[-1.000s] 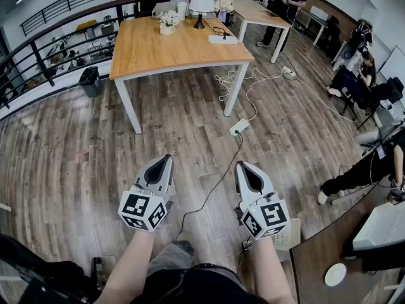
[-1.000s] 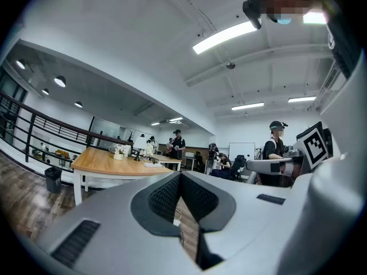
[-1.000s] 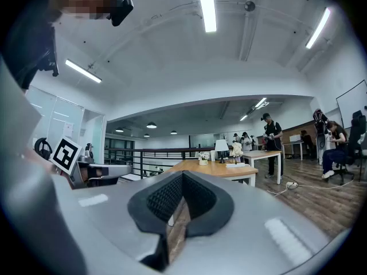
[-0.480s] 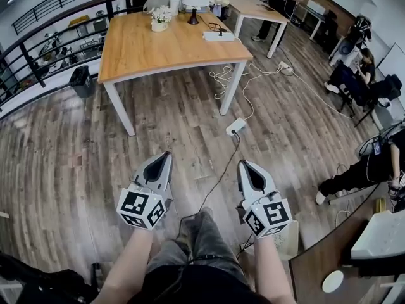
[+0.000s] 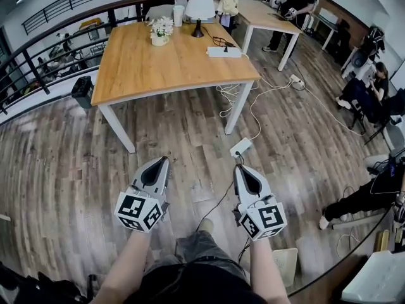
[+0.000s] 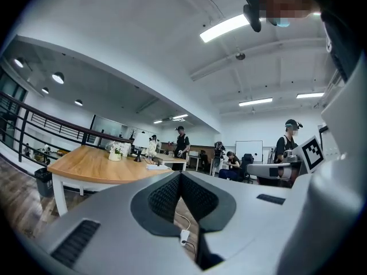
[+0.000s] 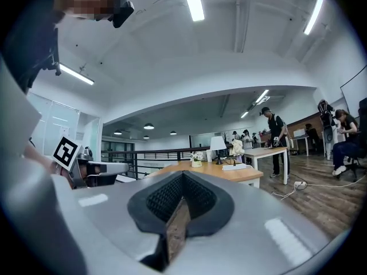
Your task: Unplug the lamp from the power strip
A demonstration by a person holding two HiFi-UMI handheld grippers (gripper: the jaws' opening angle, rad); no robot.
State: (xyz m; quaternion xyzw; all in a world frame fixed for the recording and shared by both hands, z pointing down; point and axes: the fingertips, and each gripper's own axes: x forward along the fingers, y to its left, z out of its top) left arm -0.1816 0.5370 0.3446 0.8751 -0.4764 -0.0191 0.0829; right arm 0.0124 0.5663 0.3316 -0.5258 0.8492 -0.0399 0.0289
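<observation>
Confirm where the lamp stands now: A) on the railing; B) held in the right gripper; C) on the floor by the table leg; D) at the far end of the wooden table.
D: the lamp stands upright at the far end of the wooden table, close to the power strip lying on the tabletop.

Wooden floor (image 5: 76,151) lies open up to the desk (image 5: 158,68). A white socket block (image 5: 240,147) and loose cables (image 5: 224,94) clutter the floor by its near right leg. The desk's near half is bare up to the lamp (image 5: 200,8).
</observation>
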